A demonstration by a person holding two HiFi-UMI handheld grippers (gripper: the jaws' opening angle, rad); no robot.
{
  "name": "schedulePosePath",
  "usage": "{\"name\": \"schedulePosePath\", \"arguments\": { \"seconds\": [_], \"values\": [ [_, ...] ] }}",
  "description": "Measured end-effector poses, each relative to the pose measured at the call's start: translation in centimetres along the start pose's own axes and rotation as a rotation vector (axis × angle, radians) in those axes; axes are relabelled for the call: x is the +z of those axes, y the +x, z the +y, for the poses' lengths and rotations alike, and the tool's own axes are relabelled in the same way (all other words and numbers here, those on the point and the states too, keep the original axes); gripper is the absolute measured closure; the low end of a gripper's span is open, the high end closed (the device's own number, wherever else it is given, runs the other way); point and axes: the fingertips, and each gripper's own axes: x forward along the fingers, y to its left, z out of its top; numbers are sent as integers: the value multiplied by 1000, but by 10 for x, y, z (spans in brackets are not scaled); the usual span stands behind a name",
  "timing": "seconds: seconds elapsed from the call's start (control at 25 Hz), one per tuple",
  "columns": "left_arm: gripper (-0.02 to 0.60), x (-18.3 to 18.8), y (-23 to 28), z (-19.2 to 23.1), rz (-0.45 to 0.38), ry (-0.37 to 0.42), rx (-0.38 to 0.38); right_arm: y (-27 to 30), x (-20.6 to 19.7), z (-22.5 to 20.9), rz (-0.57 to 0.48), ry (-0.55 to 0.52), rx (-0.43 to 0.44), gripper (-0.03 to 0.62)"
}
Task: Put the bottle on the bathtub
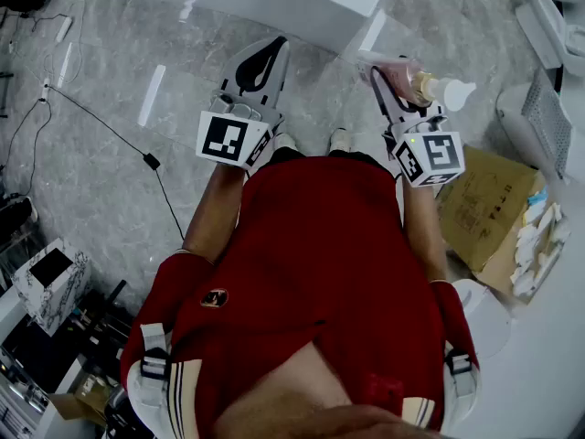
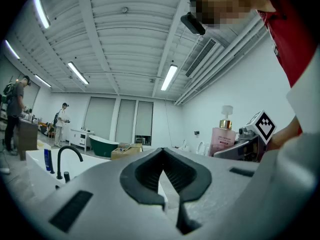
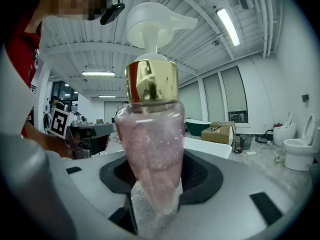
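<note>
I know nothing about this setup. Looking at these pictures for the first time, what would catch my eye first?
First, the pink pump bottle with its gold collar, clamped upright in the right hand-held gripper and filling that gripper's view. Next, the person's red shirt in the middle of the head view, with the white bathtub just ahead. The left hand-held gripper is shut and empty.

Pink translucent pump bottle (image 3: 150, 149), gold collar, white pump head, upright at frame centre, clamped by right gripper (image 3: 152, 184), white bathtub (image 1: 302, 3) at head view's top centre, apart from bottle
</note>
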Motion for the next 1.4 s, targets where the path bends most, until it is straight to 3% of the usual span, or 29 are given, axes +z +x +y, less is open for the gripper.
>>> {"name": "schedulePosePath", "arguments": {
  "seconds": [0.88, 1.4],
  "values": [
    [574, 0, -54, 57, -18, -17, -6, 35, -4, 35, 40, 37, -73, 373],
    [574, -14, -8, 79, 35, 4, 13, 80, -13, -17, 58, -9, -81, 373]
  ]
}}
